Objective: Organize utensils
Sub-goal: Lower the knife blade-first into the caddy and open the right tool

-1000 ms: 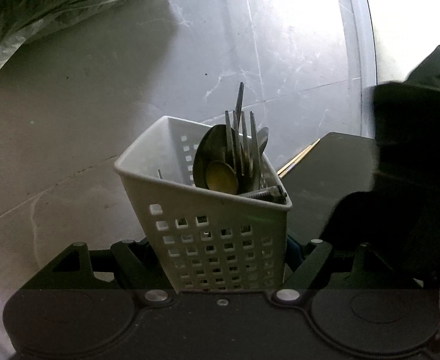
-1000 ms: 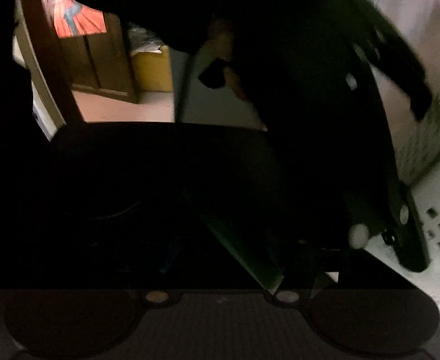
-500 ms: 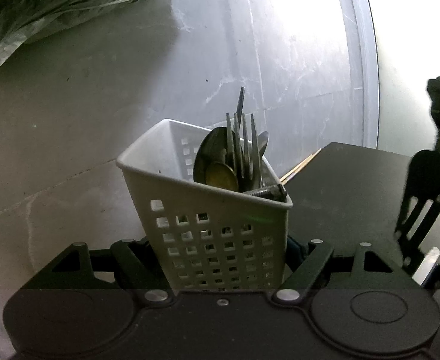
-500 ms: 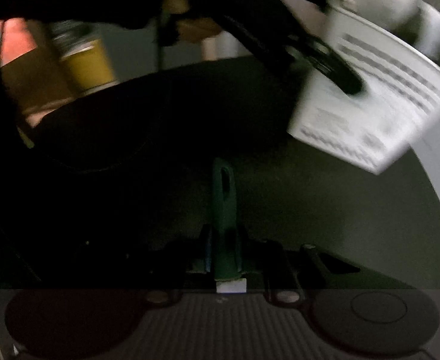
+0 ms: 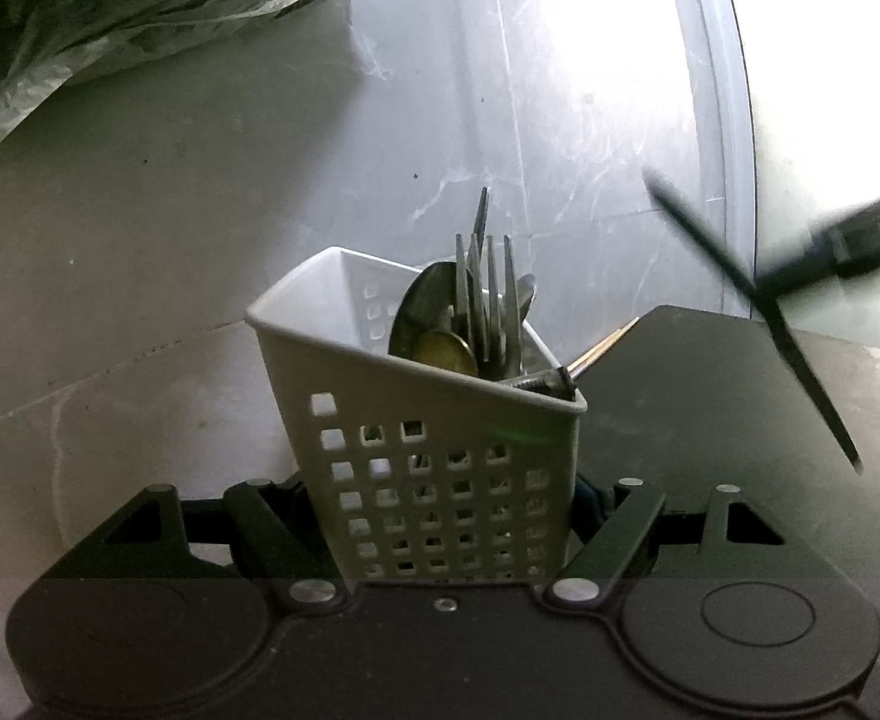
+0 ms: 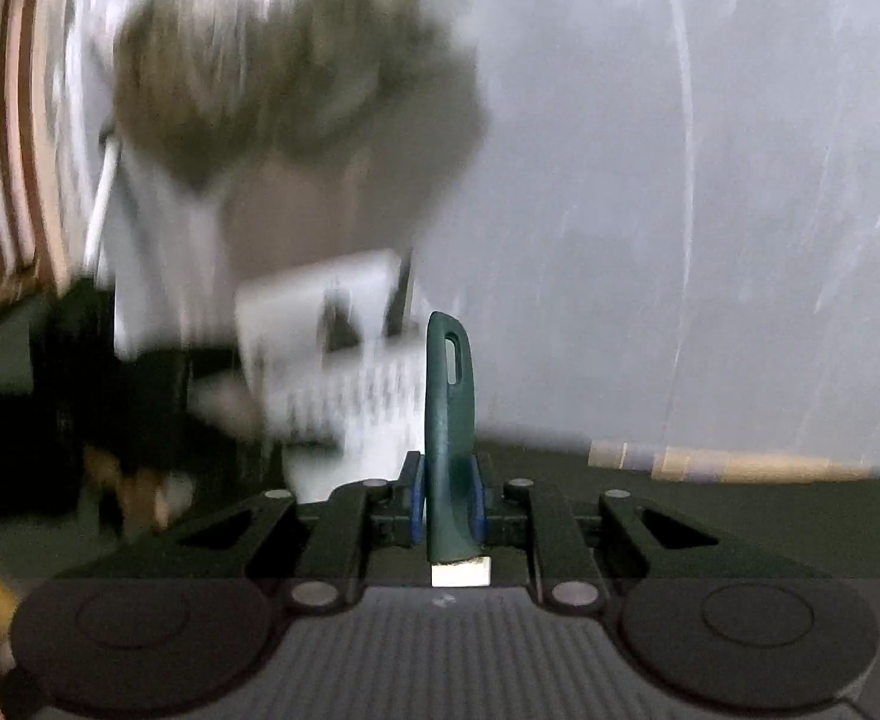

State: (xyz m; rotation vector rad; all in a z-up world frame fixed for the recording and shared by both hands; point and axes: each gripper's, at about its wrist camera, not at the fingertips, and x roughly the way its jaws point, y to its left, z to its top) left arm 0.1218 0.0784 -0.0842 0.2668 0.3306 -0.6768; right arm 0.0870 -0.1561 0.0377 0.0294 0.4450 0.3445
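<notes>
**A:** Left wrist view first: the left claw [image 5: 440,531] is clamped on the white perforated basket [image 5: 422,438], low in the middle of the frame, one finger on each side wall.

**B:** And the basket's loaded. Forks [image 5: 487,294] stand tines-up, a big spoon [image 5: 425,315] beside them, a smaller brassy spoon bowl [image 5: 444,351] in front, all crowded toward the right-hand corner.

**A:** A dark handle end [image 5: 544,384] lies on the rim at that corner. Behind it a thin golden stick [image 5: 604,345] runs up to the right; whether it's in the basket I can't tell.

**B:** Right edge of the frame: a blurred black tool [image 5: 763,312] slants across, over the dark worktop [image 5: 679,396].

**A:** Right wrist view now: the right claw [image 6: 448,501] has just been closing, and its blue pads pinch a dark green handle [image 6: 448,420] that stands upright at centre frame.

**B:** The basket [image 6: 332,354] shows there too, smeared, left of centre. Pale marbled floor [image 5: 200,210] behind everything, and a crumpled plastic bag [image 5: 110,6] at upper left.
</notes>
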